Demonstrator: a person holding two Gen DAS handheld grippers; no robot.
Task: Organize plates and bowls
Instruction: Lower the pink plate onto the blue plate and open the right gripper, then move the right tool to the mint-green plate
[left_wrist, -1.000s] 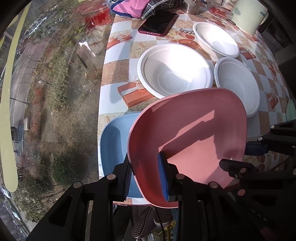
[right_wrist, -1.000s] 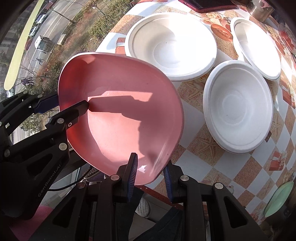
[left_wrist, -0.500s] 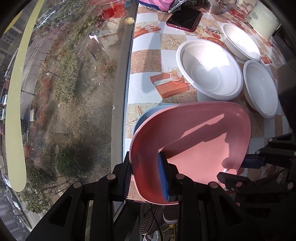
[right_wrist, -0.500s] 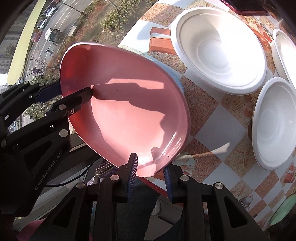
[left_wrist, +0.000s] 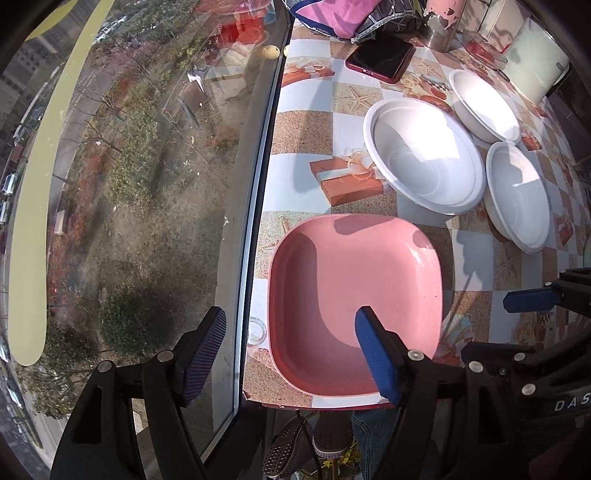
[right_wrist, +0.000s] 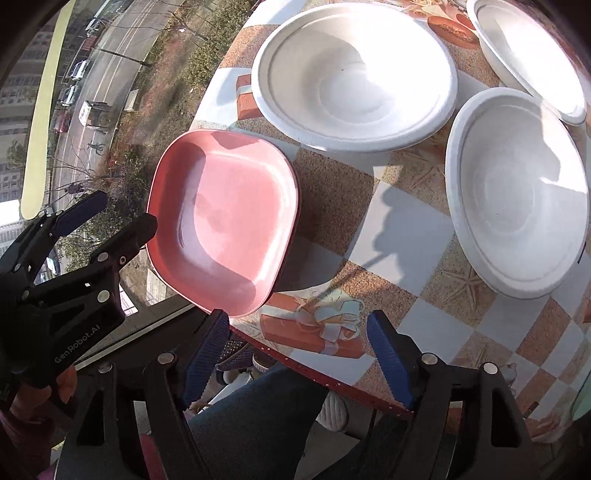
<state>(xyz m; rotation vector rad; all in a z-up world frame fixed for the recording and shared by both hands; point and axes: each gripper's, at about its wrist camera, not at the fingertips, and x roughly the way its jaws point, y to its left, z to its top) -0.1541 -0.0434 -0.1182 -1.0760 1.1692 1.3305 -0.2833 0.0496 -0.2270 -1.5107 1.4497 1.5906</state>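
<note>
At the lower centre of the left wrist frame, the pink plate (left_wrist: 354, 306) is seen resting on the tabletop (left_wrist: 317, 122), released; both grippers' fingers (left_wrist: 376, 354) are spread apart, the left nearer

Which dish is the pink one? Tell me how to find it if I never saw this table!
Start at the checkered table by the big window, and go to its corner nearest the glass. There sits the pink plate, in front of three white bowls. It is the only coloured dish in that group, and it is squarish with rounded corners while the bowls are round.
</note>
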